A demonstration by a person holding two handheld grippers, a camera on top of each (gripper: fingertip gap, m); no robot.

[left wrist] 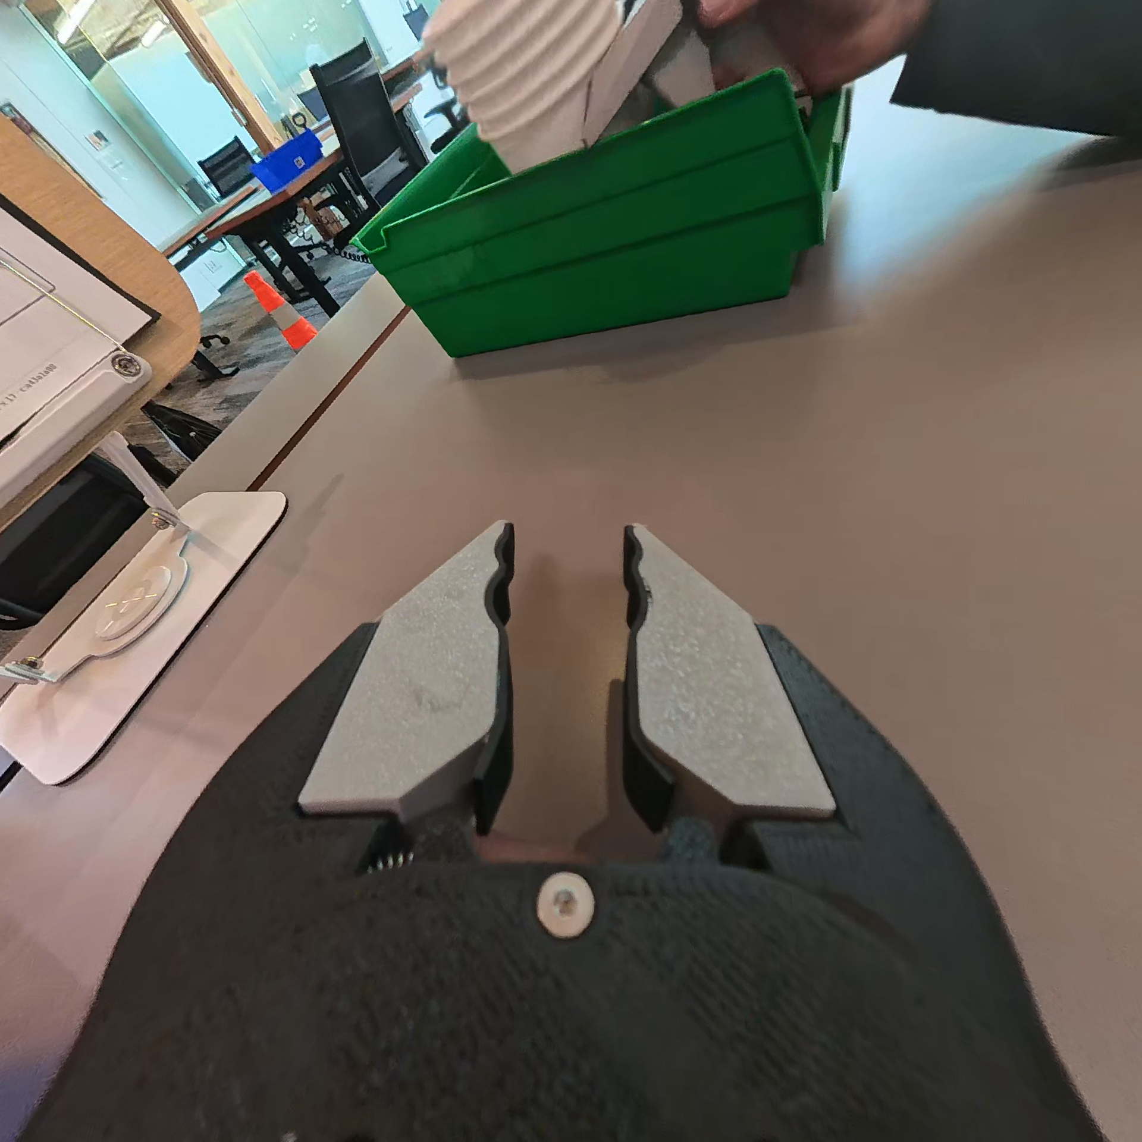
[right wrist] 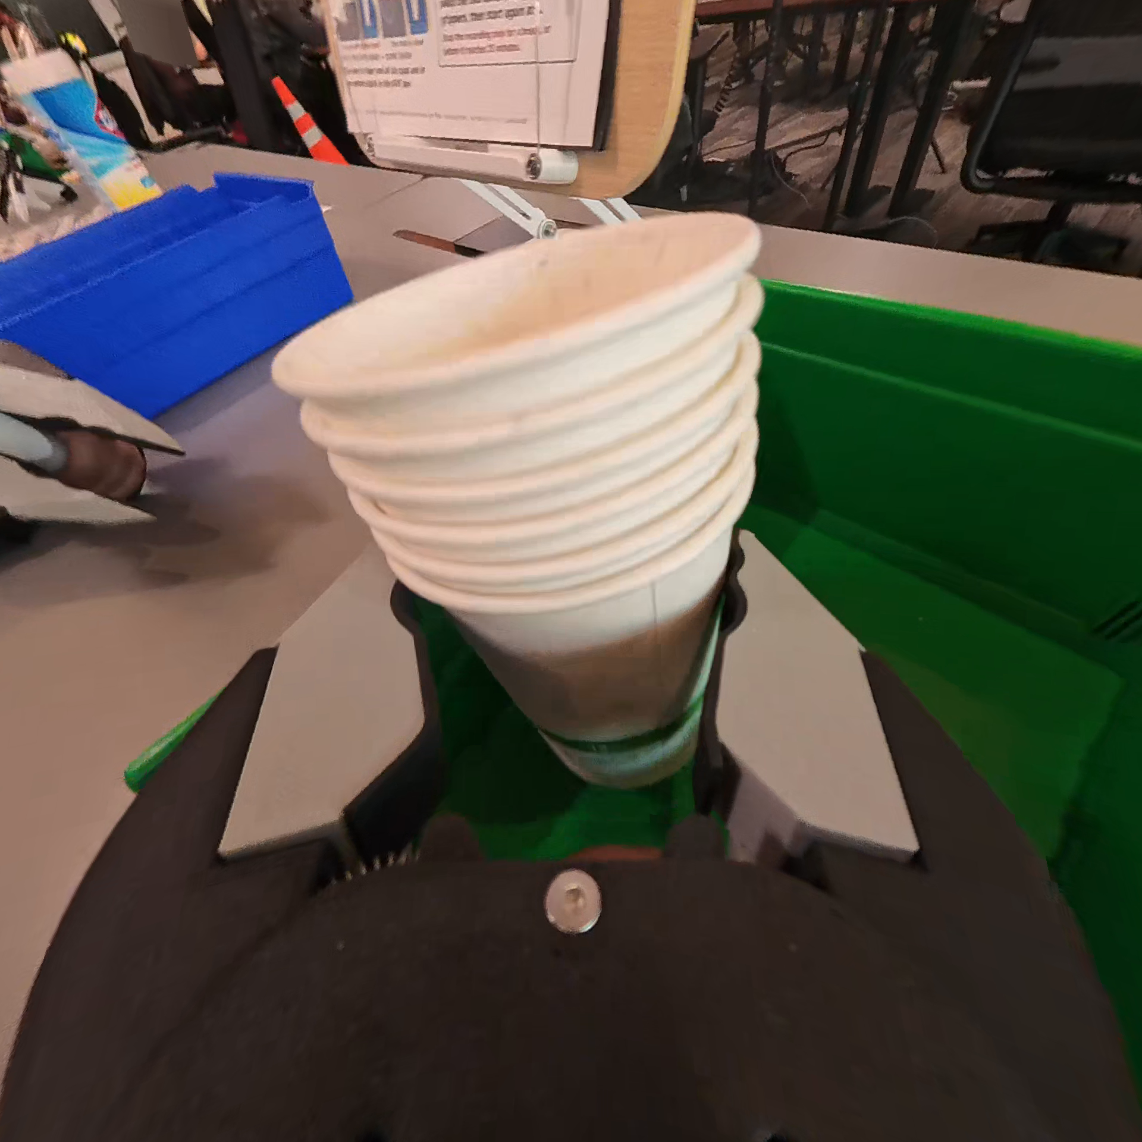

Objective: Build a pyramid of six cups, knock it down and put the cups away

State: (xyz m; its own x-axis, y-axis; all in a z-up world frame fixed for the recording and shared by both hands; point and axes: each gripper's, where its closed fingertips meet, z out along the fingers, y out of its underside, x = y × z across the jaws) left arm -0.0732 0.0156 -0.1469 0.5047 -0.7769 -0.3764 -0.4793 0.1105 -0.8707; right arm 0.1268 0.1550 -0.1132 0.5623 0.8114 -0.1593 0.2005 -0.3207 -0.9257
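Gripping a nested stack of white paper cups [right wrist: 531, 469] near its bottom, the right gripper [right wrist: 568, 624] is closing its two fingers on the lowest cup, and the stack is leaning away from the camera with its open mouths up, over the inside of the green bin [right wrist: 939, 445]. In the left wrist view the same stack [left wrist: 525, 74] is showing above the bin [left wrist: 605, 247], beside the hand [left wrist: 822, 37] holding that gripper. The left gripper [left wrist: 568, 544] is hovering low over the grey table [left wrist: 803, 463], its jaws parted by a narrow gap and carrying nothing. Farther off, a blue bin [right wrist: 173, 284] is sitting on the table, and beyond it a board on a white stand [right wrist: 494, 86] and an orange cone [right wrist: 309, 123].

Whether the stack is coming out or going in, I cannot tell. The grip is sitting low on a tall, tilted stack, so a quick swing could be tipping it out of the fingers, or the upper cups could be sliding off. Squeezing harder could be crushing the thin paper wall, and the stack's base could be catching on the bin's rim.
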